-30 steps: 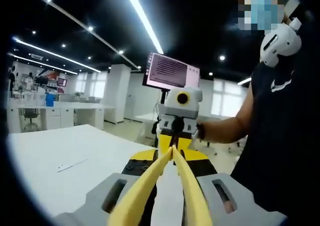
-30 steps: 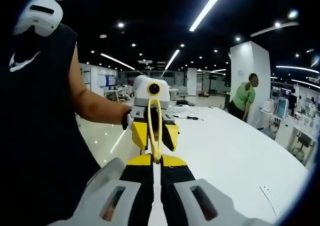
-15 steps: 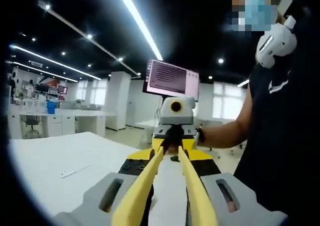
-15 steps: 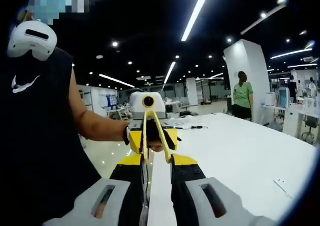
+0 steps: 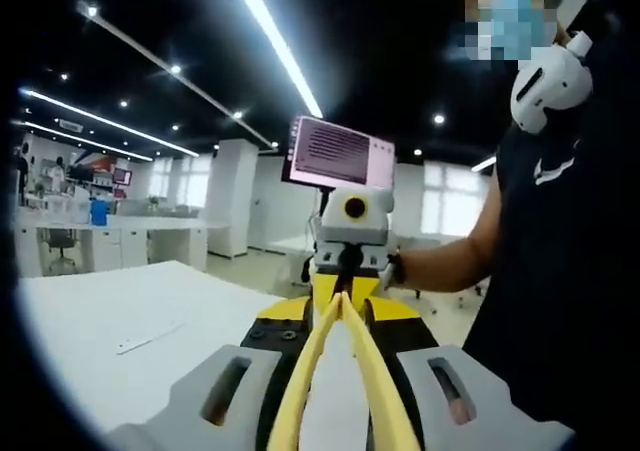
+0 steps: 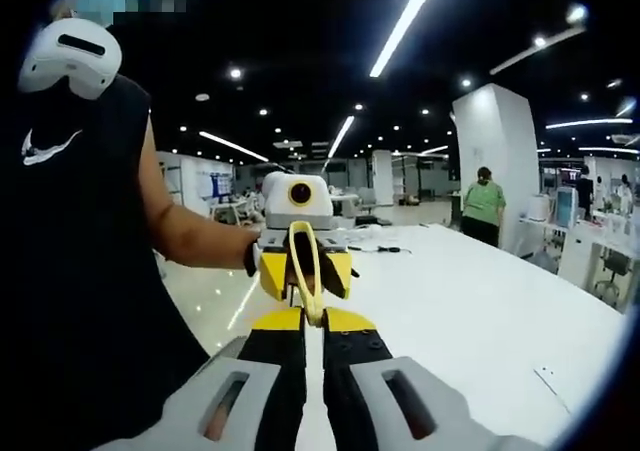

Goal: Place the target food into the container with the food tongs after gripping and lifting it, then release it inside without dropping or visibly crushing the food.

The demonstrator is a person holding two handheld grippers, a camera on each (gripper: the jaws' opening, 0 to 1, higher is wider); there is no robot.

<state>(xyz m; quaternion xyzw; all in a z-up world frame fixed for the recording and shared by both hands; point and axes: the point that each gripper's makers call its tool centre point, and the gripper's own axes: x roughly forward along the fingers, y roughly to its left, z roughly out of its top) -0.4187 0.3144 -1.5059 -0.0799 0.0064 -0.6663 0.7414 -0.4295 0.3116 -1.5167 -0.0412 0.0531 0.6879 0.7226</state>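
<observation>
Yellow food tongs (image 5: 352, 356) run forward between the jaws of my left gripper (image 5: 342, 316), which is shut on them; the two tong tips meet ahead. My right gripper (image 5: 348, 281) faces this one head-on just past the tips, held in a person's hand. In the right gripper view my right gripper (image 6: 313, 323) is shut with nothing in it. The left gripper (image 6: 305, 271) stands opposite it, and the tongs (image 6: 312, 271) show end-on as a narrow yellow loop reaching toward my right jaws. Both grippers hover above a white table (image 6: 470, 331).
The person holding the grippers, in a black top (image 5: 560, 271), stands at the table's edge. A monitor (image 5: 338, 154) stands behind the right gripper. A small white strip (image 5: 148, 336) lies on the table. Another person in green (image 6: 484, 203) stands at the table's far end.
Half a second ago both grippers were open and the tong tips stood apart. Both have since shut and the tips have come together, as they were a second ago.
</observation>
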